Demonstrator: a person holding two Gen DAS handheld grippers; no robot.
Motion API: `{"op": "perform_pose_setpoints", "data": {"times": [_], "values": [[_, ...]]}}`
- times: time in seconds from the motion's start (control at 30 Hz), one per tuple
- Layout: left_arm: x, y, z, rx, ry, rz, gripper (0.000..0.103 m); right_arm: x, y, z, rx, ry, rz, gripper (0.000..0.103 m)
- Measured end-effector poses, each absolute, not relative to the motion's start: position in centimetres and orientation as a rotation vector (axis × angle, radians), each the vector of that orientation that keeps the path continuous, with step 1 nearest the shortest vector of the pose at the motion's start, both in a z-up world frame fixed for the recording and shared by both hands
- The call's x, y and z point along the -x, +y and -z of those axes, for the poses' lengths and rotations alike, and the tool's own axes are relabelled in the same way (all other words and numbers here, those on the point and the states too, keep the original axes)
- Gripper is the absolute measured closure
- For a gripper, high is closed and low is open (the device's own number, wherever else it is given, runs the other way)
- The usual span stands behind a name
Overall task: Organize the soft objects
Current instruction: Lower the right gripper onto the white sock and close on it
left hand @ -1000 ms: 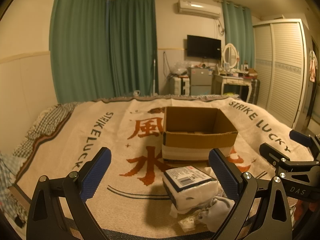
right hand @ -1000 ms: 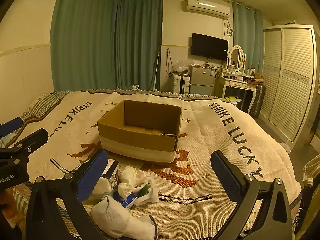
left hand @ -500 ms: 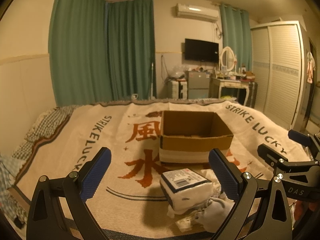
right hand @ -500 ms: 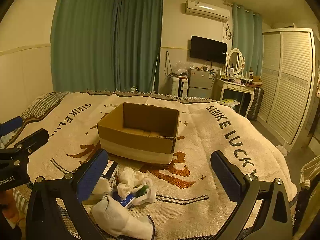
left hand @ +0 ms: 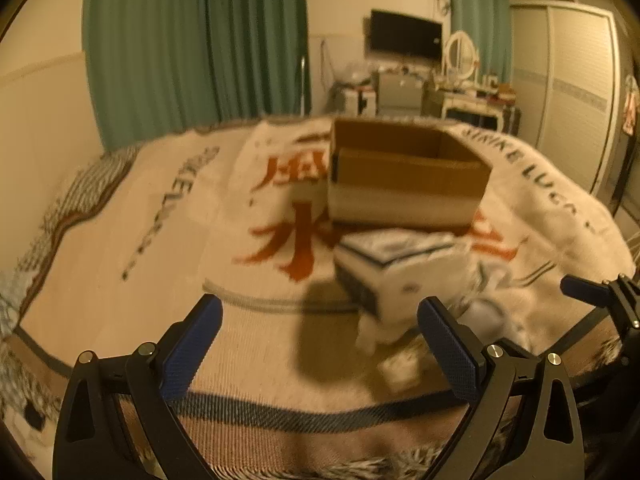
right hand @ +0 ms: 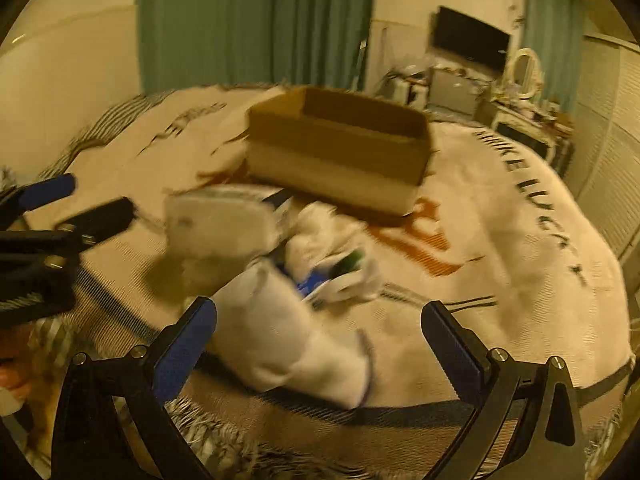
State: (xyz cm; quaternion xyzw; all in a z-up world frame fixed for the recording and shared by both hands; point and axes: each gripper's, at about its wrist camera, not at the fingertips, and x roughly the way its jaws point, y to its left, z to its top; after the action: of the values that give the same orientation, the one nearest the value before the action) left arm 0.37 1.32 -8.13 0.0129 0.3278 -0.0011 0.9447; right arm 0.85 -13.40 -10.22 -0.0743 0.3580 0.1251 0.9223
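Left gripper: your jaws stand wide, empty, short of the wrapped white pack.
Right gripper: your jaws stand wide, empty, over the white sock.
Soft objects: heaped near the bed's front edge, before the cardboard box.
Risk: closing on the heap could snag a neighbouring item; both frames are blurred, so alignment is uncertain.
Writing: blanket lettering partly reads "LUCK"; pack label unreadable.
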Motion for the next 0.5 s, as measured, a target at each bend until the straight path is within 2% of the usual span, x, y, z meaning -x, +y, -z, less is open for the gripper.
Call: {"op": "perform_pose_setpoints", "data": {"times": [0.07, 0.23, 0.47, 0.5], "values": [[-0.6, 1.7, 9.0, -0.014, 0.698, -0.013, 0.003, -1.1, -12.4, 11.2, 0.168, 0.759, -0.286, 0.002], [-0.8, 2.4, 9.6, 0.006, 0.717, -0.029, 0.003, -1.5, -10.8, 13.3, 0.195, 0.811, -0.321, 0.014], [-0.6, 2.3, 8.8, -0.004, 0.702, -0.024, 0.003, -1.5, -11.4, 12.8, 0.167, 0.806, -0.329, 0.044], [-0.6, 2.3, 8.7, -0.009, 0.698, -0.025, 0.003, -1.2, -11.4, 12.6, 0.170, 0.801, -0.330, 0.054]]}}
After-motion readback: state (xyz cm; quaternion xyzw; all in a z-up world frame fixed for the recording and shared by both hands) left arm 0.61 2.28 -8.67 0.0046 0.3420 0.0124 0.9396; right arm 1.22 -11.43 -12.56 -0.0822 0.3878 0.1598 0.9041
